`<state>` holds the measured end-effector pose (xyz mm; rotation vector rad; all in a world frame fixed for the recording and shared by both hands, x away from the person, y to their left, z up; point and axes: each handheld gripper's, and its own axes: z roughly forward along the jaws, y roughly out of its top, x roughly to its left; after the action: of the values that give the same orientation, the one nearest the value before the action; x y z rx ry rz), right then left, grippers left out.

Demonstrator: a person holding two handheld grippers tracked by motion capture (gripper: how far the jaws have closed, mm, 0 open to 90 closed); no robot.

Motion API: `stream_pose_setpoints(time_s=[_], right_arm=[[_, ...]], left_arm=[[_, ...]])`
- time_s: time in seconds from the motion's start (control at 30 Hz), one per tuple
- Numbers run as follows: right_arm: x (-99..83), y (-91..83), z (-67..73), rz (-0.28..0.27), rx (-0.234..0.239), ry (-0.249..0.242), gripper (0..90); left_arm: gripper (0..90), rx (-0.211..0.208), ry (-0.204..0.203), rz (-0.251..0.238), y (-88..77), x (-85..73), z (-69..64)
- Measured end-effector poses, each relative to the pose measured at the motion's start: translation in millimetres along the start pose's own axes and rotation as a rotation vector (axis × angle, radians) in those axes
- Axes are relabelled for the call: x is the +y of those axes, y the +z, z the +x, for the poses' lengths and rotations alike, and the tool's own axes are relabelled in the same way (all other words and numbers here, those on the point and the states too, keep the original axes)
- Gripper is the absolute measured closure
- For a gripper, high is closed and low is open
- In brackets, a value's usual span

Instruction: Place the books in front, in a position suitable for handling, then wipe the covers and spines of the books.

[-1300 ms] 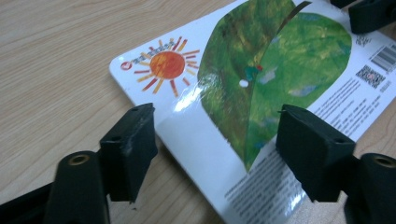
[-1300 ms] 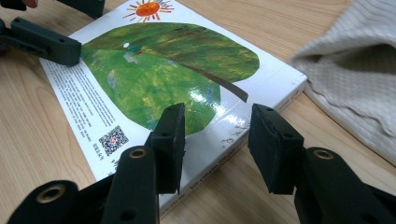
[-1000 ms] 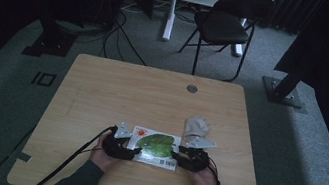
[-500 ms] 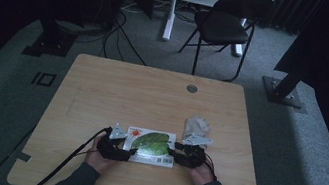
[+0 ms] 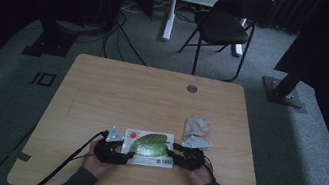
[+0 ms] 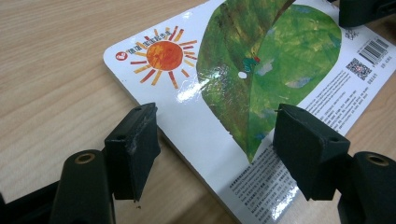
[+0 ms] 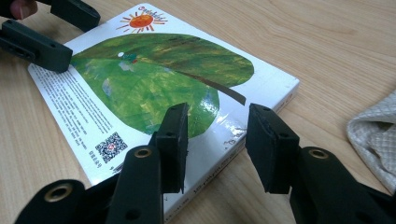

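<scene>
Both pairs of jaws stand apart and grip nothing; the left gripper [image 6: 210, 154] straddles one short edge of the board book [image 5: 149, 147], its jaws wide, while the right gripper [image 7: 215, 147] sits narrower at the spine corner; the book lies flat on the table [image 5: 152, 95] near the person, a cloth [image 5: 196, 127] just beside it; it looks stiff, light and glossy, likely slippery, so pinching the thick edges seems safest.

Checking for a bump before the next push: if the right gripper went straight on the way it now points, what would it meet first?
Most likely the near short edge of the flat white picture book with the green leaf cover: the right gripper stands open right at it, jaws astride that edge. Depth is hard to judge.
</scene>
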<state>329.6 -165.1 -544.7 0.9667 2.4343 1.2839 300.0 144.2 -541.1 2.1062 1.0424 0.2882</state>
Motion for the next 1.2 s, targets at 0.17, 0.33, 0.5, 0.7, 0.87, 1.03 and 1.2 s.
stream_pose_setpoints(time_s=[0.17, 0.33, 0.5, 0.7, 0.87, 1.03, 1.2], right_arm=[[-1.6, -0.3, 1.1, -0.008, 0.007, 0.002, 58.1], [-3.6, 1.0, 3.3, -0.016, 0.022, -0.012, 47.8], [-3.1, 2.8, 0.4, -0.012, 0.041, 0.0, 42.7], [-2.5, 1.9, 3.2, 0.005, 0.035, 0.015, 37.7], [-4.2, -2.0, 14.8, 0.031, 0.006, -0.002, 29.8], [-4.2, -4.5, 21.5, 0.047, -0.025, -0.013, 26.7], [-4.7, -6.0, 26.2, 0.054, -0.044, -0.026, 25.1]], left_arm=[[31.7, 0.0, 0.001, -0.004, -1.6, -2.2, -1.7], [29.7, 0.012, 0.017, -0.019, -0.5, -2.9, -3.8], [27.5, 0.021, 0.014, -0.033, 0.8, -1.1, -1.1], [26.2, -0.027, -0.019, -0.114, -6.9, 12.2, 6.6], [24.4, -0.043, 0.001, -0.115, -3.0, 22.4, 9.9], [20.4, -0.039, 0.021, -0.131, 2.9, 30.9, 16.4], [18.4, -0.049, 0.015, -0.107, 12.0, 35.8, 22.7]])
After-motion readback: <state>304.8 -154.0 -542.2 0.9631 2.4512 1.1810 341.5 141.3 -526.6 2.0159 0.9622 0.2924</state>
